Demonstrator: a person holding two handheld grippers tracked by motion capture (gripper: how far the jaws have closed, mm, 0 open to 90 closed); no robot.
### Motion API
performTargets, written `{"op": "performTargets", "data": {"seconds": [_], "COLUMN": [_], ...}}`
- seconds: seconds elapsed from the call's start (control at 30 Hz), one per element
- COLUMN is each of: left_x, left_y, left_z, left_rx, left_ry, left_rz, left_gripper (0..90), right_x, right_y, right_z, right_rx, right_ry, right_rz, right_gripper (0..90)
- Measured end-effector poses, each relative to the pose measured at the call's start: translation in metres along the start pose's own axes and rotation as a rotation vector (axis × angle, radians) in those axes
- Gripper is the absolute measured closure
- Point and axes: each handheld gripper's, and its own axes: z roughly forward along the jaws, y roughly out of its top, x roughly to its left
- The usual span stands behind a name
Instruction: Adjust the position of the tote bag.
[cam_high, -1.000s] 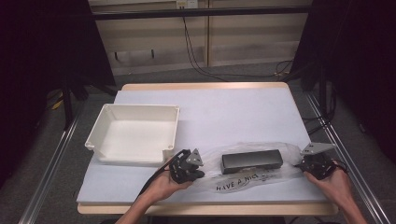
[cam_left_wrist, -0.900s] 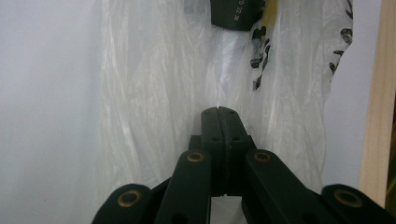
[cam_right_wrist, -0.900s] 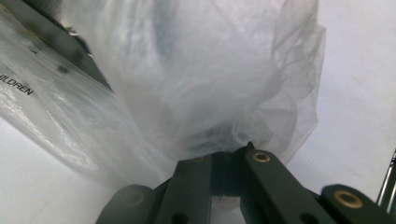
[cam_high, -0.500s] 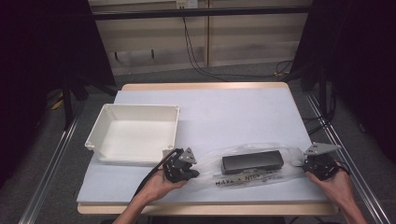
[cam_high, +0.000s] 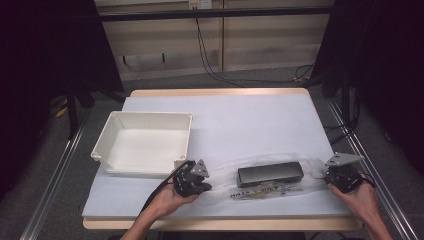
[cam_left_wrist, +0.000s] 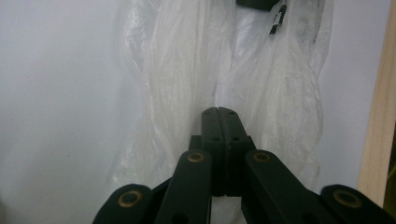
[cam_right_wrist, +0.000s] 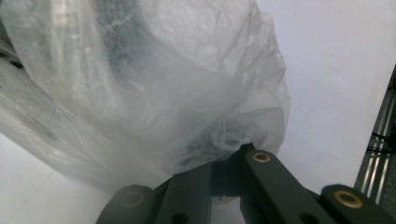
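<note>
Gripping both ends at once, that's the picture at the near edge of the table. The left gripper is clenched tight on the left end of the clear plastic bag, jaws pressed flat together in the left gripper view with the film bunched at their tips. Over on the other side, the right gripper is pinched on the bag's right end, and the right gripper view shows crumpled film gathered right into the closed jaws. So the bag lies stretched between the two hands along the front of the table, printed lettering facing up, with a dark rectangular block sitting inside it, a little right of middle.

Looks like the job in hand is moving or emptying that bag, and the trick, I'd say, is even tension: lift both ends together and level, or the block slides to the low end and drags thin film out of a grip. Keep the jaws clamped; that plastic looks slippery and could tear if jerked.

Further back on the left, the white tray stands just beyond the left gripper, a likely landing spot. Beyond that, bare table, then cables and wall panels.
</note>
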Motion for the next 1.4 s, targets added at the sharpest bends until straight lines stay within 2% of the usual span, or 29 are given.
{"op": "performTargets", "data": {"seconds": [0.07, 0.1, 0.13, 0.2, 0.27, 0.3, 0.37, 0.43, 0.47, 0.57, 0.7, 0.73, 0.77, 0.8, 0.93, 1.03, 1.1, 1.17, 1.23, 1.3, 1.4], "left_x": [0.000, 0.000, 0.000, -0.001, -0.002, -0.002, -0.004, -0.005, -0.006, -0.007, -0.004, -0.001, 0.002, 0.004, 0.015, 0.023, 0.025, 0.025, 0.025, 0.026, 0.026], "left_y": [0.002, 0.004, 0.006, 0.011, 0.014, 0.018, 0.024, 0.030, 0.033, 0.043, 0.063, 0.068, 0.074, 0.079, 0.097, 0.106, 0.108, 0.113, 0.115, 0.120, 0.127], "left_z": [0.001, 0.000, 0.000, -0.002, -0.003, -0.006, -0.010, -0.014, -0.015, -0.018, -0.014, -0.012, -0.009, -0.005, 0.010, 0.020, 0.024, 0.028, 0.029, 0.032, 0.038], "left_rx": [-0.005, -0.030, -0.038, -0.086, -0.117, -0.127, -0.173, -0.199, -0.221, -0.250, -0.270, -0.261, -0.267, -0.273, -0.252, -0.235, -0.236, -0.240, -0.232, -0.222, -0.193], "left_ry": [-0.003, -0.028, -0.039, -0.056, -0.051, -0.059, -0.077, -0.085, -0.099, -0.105, -0.115, -0.116, -0.131, -0.127, -0.131, -0.130, -0.141, -0.159, -0.155, -0.167, -0.170], "left_rz": [0.007, 0.013, 0.014, 0.005, 0.003, 0.013, 0.001, 0.006, -0.005, 0.003, 0.012, 0.010, 0.003, 0.002, -0.006, -0.024, -0.026, -0.009, -0.003, 0.006, 0.017], "left_gripper": [90.0, 90.0, 90.0, 85.9, 84.5, 84.0, 84.0, 84.0, 84.0, 84.2, 85.0, 85.4, 86.2, 86.7, 88.3, 88.6, 88.6, 89.3, 89.9, 90.0, 90.0], "right_x": [0.000, 0.000, -0.001, 0.000, 0.001, 0.001, 0.005, 0.012, 0.015, 0.019, 0.031, 0.035, 0.039, 0.043, 0.055, 0.056, 0.051, 0.046, 0.046, 0.049, 0.061], "right_y": [-0.002, -0.003, -0.004, -0.002, 0.001, 0.001, 0.002, 0.003, 0.003, 0.004, 0.008, 0.010, 0.012, 0.014, 0.024, 0.028, 0.028, 0.025, 0.024, 0.025, 0.029], "right_z": [-0.001, -0.002, -0.004, -0.008, -0.013, -0.014, -0.019, -0.026, -0.030, -0.039, -0.044, -0.044, -0.043, -0.042, -0.039, -0.038, -0.039, -0.038, -0.036, -0.034, -0.024], "right_rx": [-0.027, -0.045, -0.098, -0.153, -0.207, -0.216, -0.249, -0.278, -0.289, -0.326, -0.336, -0.338, -0.336, -0.335, -0.334, -0.332, -0.336, -0.331, -0.322, -0.322, -0.292], "right_ry": [0.016, 0.038, 0.077, 0.107, 0.141, 0.143, 0.168, 0.191, 0.185, 0.188, 0.224, 0.234, 0.246, 0.255, 0.278, 0.277, 0.270, 0.267, 0.271, 0.289, 0.320], "right_rz": [0.008, 0.015, 0.029, 0.038, 0.044, 0.047, 0.040, 0.032, 0.027, 0.034, 0.013, 0.004, -0.004, -0.014, -0.039, -0.052, -0.031, -0.030, -0.032, -0.044, -0.077], "right_gripper": [90.0, 90.0, 90.0, 90.0, 86.8, 85.7, 83.9, 81.0, 79.4, 74.6, 77.2, 79.2, 82.2, 84.9, 88.5, 88.6, 86.3, 87.2, 88.7, 90.0, 90.0]}}
